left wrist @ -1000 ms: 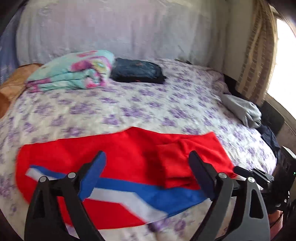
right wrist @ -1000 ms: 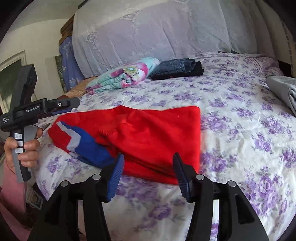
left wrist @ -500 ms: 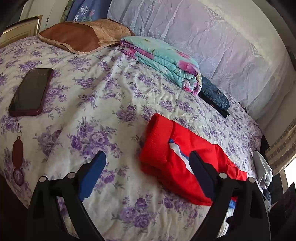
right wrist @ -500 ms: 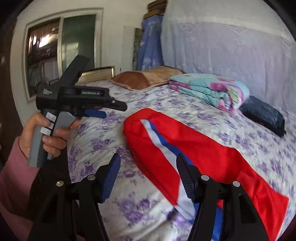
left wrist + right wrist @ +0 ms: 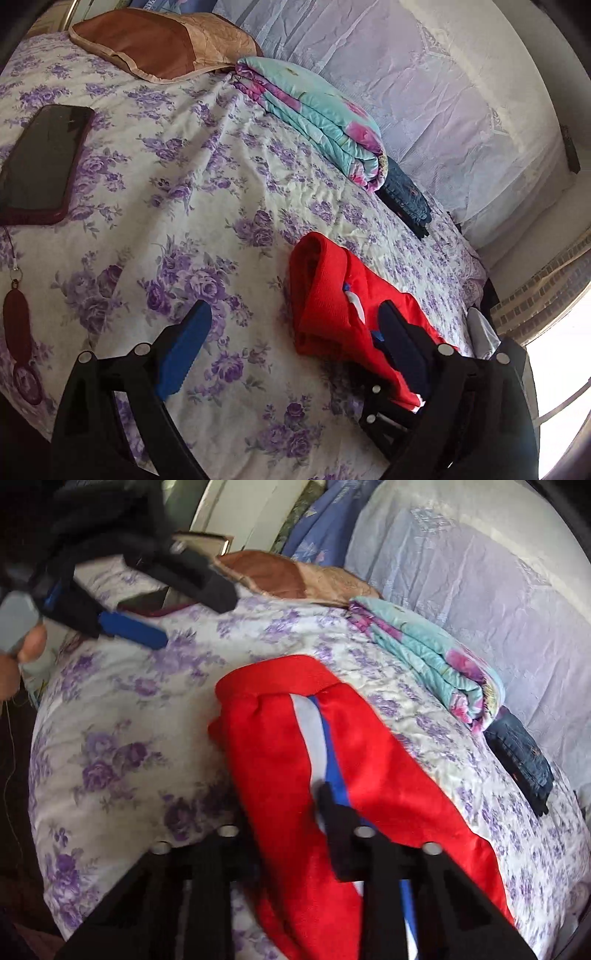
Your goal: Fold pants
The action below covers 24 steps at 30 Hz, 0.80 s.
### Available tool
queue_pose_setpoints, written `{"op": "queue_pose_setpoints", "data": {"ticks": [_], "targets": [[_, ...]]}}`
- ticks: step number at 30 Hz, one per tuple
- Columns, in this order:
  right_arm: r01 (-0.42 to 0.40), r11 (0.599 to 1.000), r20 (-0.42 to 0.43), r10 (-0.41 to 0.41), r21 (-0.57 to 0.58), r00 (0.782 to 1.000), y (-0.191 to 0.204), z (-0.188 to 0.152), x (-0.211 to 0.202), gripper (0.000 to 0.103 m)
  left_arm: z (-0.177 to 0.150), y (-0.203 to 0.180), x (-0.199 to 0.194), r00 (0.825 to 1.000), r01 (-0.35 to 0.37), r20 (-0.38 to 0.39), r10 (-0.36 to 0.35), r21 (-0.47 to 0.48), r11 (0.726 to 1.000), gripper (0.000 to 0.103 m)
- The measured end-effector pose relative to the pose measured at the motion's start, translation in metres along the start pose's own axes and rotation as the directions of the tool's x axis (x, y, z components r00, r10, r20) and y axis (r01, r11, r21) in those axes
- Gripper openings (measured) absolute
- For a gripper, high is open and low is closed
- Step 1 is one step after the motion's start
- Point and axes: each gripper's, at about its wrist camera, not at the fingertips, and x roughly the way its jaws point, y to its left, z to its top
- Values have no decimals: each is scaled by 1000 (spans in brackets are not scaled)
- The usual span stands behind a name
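The red fleece pants with a white and blue side stripe [image 5: 373,775] lie partly folded near the front edge of the bed, the doubled end bulging toward the pillows and the rest trailing toward us. We have our right gripper [image 5: 284,812] down on the near part of the cloth, its fingers closing with the red fabric bunched between them, which we take as a pinch to lift that end over for the next fold; whether the pads bite yet we cannot tell. Our left gripper [image 5: 291,332] hovers beside the pants with its fingers wide apart and nothing in them, probably kept free to pin or catch the far edge. Beneath is a bed sheet printed with purple roses [image 5: 192,206], slightly rumpled. Further back lie a folded turquoise floral blanket [image 5: 325,122], a folded dark denim garment [image 5: 406,199] just beside it, and a brown and tan pillow [image 5: 162,44]. A dark phone in a maroon case [image 5: 40,166] rests well apart. A pale lace curtain [image 5: 461,92] backs the bed.
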Motion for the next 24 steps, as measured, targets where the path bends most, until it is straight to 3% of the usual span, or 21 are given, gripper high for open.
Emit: {"op": "queue_pose_setpoints", "data": {"ticks": [5,8,10,13,17,19,21,24], "targets": [[-61,981,73,48,184,996,-29,-2,-14,13,-2,-3,12,985,147,-88,-150,-42,988,89],[-76,977,89,59,199,994,-33,-3,-14,13,-6,-13,27,945,275,-163,-283,-69,959,89],[-78,976,100,59,201,993,-34,-4,-15,12,-9,-17,41,917,323,-212,-337,-100,941,89],[-86,975,112,64,204,992,-36,-6,-16,12,-10,-19,65,883,365,-252,-395,-159,917,91],[-81,978,112,61,191,992,-32,-9,-18,13,-1,-27,89,868,375,-279,-412,-176,910,90],[-62,985,102,45,163,994,-28,-11,-22,18,5,-34,90,867,377,-292,-404,-145,915,75],[3,991,118,-19,133,993,-24,-12,-33,52,13,-38,87,871,374,-304,-387,-102,922,51],[80,995,188,-89,56,978,-12,-8,-55,59,20,-44,82,864,378,-332,-378,-68,923,48]]}}
